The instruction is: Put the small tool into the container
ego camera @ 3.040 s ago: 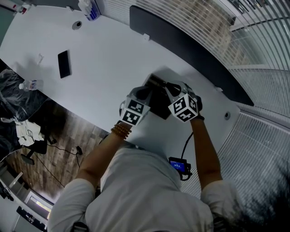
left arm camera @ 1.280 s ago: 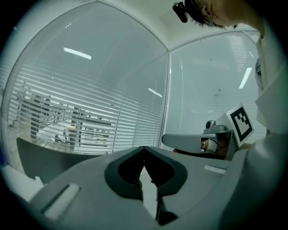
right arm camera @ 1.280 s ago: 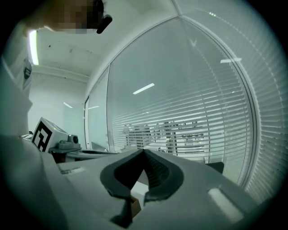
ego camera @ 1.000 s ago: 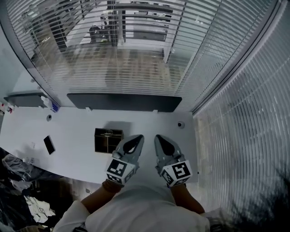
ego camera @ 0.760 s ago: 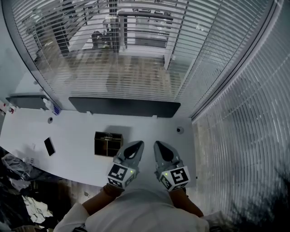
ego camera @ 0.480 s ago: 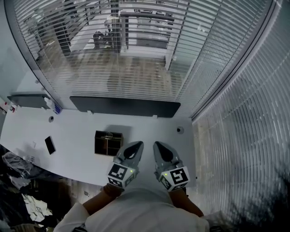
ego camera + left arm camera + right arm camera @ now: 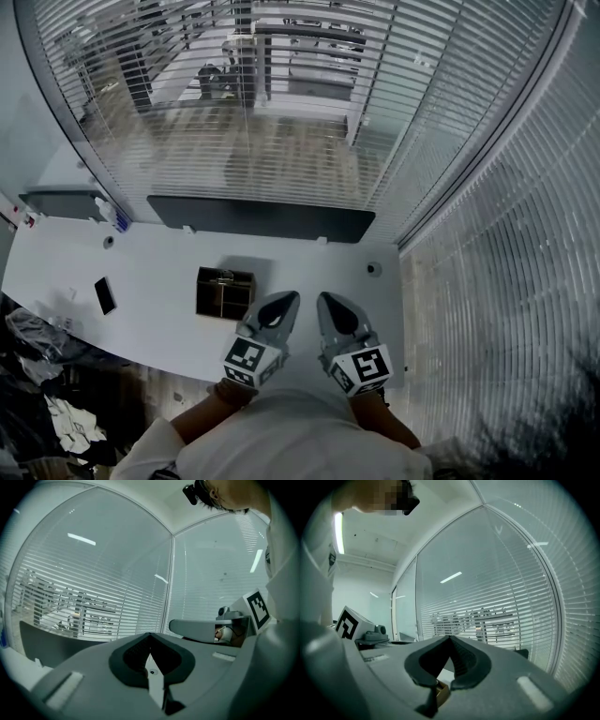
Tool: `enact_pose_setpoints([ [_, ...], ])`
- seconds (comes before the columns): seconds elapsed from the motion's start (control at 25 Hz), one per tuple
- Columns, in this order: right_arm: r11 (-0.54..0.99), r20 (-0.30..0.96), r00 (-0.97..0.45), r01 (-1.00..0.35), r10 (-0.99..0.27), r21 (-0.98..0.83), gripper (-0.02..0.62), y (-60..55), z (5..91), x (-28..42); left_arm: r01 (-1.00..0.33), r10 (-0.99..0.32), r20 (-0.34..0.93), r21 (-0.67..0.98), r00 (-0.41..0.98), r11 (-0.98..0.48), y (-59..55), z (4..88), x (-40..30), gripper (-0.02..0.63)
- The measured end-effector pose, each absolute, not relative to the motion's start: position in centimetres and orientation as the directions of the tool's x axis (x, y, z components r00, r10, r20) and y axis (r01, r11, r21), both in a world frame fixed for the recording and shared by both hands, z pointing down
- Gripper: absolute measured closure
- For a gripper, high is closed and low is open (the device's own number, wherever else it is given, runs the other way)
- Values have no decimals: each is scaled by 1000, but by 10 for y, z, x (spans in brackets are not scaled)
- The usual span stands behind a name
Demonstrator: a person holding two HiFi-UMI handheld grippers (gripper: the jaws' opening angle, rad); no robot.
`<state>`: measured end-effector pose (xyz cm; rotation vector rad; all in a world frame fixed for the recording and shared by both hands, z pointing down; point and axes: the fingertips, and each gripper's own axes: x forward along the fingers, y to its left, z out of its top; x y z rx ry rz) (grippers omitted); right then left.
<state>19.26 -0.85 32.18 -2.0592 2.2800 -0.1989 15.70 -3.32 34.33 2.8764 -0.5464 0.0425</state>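
The dark, open-topped container (image 7: 223,292) stands on the white table (image 7: 159,272), left of both grippers. Something small glints at its far rim, but I cannot make out the small tool. My left gripper (image 7: 284,300) and right gripper (image 7: 326,302) hang side by side near the table's front edge, close to my body and apart from the container. In the left gripper view the left gripper (image 7: 150,635) has its jaws shut tip to tip on nothing. The right gripper view shows the right gripper (image 7: 450,637) the same way, shut and empty.
A black phone (image 7: 105,295) lies at the table's left. A long dark panel (image 7: 261,217) runs along the far edge, with a bottle (image 7: 111,216) at its left end. A small round fitting (image 7: 374,269) sits at the right. Glass walls with blinds stand behind and to the right.
Three seconds ago both grippers were at the container; they now hang drawn back by my body, and the head view has lifted. Over the last second almost nothing moves.
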Motion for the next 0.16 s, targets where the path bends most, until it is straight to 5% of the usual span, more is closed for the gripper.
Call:
enact_pose_setpoints([
  [0.16,102,33,-108,-985,-994,-139,595,-5,314,192,-367,-359,78,209,930,-906,-30,337,156,603],
])
